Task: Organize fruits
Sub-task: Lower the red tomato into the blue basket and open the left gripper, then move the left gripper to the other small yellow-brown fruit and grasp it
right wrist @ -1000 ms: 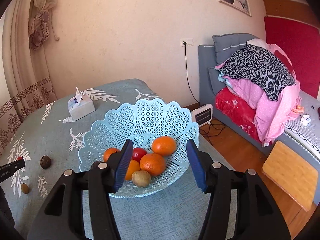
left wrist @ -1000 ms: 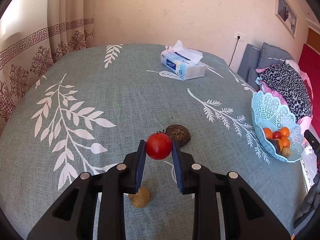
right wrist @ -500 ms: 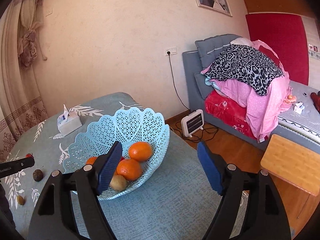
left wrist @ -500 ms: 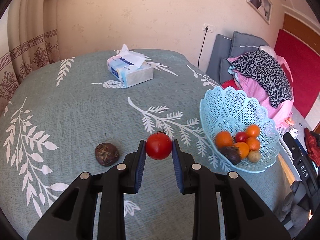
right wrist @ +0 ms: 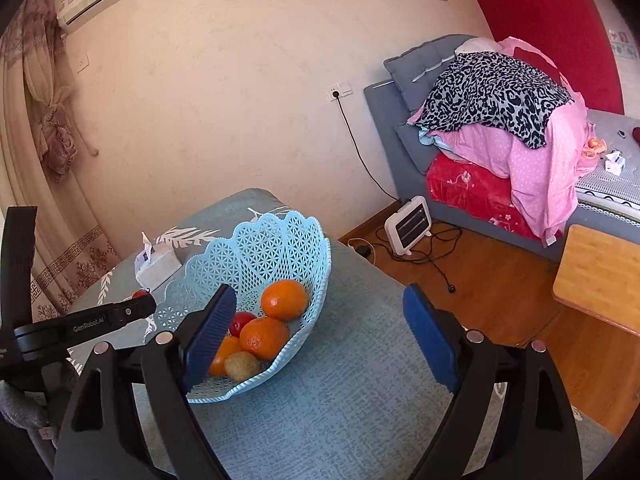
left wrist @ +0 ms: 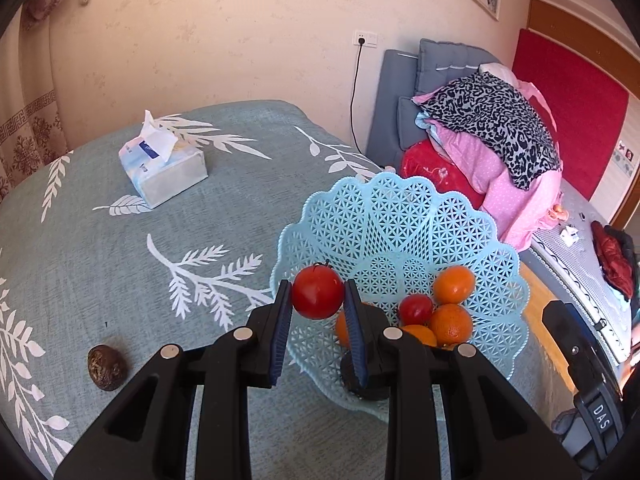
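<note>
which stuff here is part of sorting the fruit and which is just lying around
Part of the job: tomato in the left tongs, blue basket, oranges, brown fruit on the table.

Lying about: tissue box, heater, bedding.

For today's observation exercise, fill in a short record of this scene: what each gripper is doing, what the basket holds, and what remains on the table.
left gripper: jaws shut on the round red tomato, at the basket's near rim
right gripper: jaws have just been opening, nothing between them
pale blue lattice plastic basket: oranges, a small red fruit, a brownish fruit, a dark fruit
still on teal leaf-print tablecloth: dark brown wrinkled round fruit
other: tissue box
</note>
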The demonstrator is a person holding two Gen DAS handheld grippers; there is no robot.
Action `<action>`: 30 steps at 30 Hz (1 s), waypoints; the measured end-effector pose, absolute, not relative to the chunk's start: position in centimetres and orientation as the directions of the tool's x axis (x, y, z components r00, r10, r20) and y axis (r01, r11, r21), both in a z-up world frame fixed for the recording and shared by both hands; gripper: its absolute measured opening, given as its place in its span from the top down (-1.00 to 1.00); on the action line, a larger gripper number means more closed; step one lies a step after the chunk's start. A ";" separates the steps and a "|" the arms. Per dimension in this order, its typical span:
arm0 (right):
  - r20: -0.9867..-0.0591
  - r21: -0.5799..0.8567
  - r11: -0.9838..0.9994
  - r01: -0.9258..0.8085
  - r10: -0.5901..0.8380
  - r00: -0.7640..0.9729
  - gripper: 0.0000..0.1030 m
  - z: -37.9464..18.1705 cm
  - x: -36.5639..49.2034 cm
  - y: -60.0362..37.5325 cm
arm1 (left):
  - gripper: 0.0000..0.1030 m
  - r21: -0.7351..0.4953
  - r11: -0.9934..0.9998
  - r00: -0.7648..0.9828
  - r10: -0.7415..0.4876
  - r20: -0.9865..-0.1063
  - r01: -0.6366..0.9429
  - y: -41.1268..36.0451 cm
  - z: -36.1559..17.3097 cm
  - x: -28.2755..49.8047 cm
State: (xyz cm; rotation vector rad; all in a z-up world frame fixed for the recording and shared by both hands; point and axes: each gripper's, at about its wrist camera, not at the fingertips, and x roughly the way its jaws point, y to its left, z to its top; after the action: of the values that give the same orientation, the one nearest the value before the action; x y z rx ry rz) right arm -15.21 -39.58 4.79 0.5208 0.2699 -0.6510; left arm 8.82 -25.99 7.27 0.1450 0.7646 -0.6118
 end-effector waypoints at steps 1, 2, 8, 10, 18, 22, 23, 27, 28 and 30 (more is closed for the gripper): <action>-0.395 0.375 0.675 0.635 -0.504 0.769 -0.69 4.8 -15.2 -39.6 | 0.48 -0.097 0.816 0.554 -0.469 -0.687 0.570 -26.3 7.2 8.9; -0.394 0.376 0.676 0.633 -0.502 0.770 -0.69 4.8 -15.2 -39.6 | 0.40 -0.102 0.815 0.551 -0.472 -0.688 0.570 -26.5 7.2 9.0; -0.393 0.384 0.675 0.630 -0.498 0.773 -0.69 4.7 -15.3 -39.5 | -0.48 -0.127 0.836 0.576 -0.470 -0.669 0.535 -25.3 7.7 9.5; -0.393 0.382 0.675 0.631 -0.499 0.772 -0.69 4.8 -15.3 -39.6 | -0.49 -0.132 0.847 0.588 -0.461 -0.664 0.515 -24.4 7.9 9.7; -0.396 0.377 0.676 0.633 -0.500 0.770 -0.69 4.8 -15.2 -39.6 | -0.76 -0.153 0.903 0.626 -0.393 -0.674 0.401 -20.1 7.9 10.5; -0.396 0.378 0.676 0.632 -0.499 0.771 -0.69 4.8 -15.2 -39.6 | -0.77 -0.162 0.923 0.640 -0.361 -0.679 0.349 -17.2 8.0 10.2; -0.396 0.377 0.676 0.633 -0.499 0.770 -0.69 4.8 -15.2 -39.6 | -0.77 -0.156 0.930 0.647 -0.346 -0.680 0.334 -16.4 8.0 10.1; -0.398 0.371 0.678 0.635 -0.501 0.768 -0.69 4.8 -15.1 -39.6 | -0.79 -0.140 0.949 0.665 -0.298 -0.685 0.281 -13.5 7.7 9.7; -0.399 0.368 0.678 0.636 -0.502 0.767 -0.69 4.7 -15.1 -39.6 | -0.80 -0.146 0.953 0.665 -0.291 -0.688 0.266 -12.7 7.5 9.6; -0.402 0.362 0.680 0.638 -0.504 0.765 -0.70 4.7 -15.0 -39.5 | -0.80 -0.161 0.959 0.658 -0.279 -0.700 0.235 -11.2 6.9 9.4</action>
State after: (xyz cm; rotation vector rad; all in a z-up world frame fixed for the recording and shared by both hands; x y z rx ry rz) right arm -14.97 -39.50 4.66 0.5097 0.2809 -0.6503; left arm 9.40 -11.18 6.88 -0.0581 0.8016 -0.2912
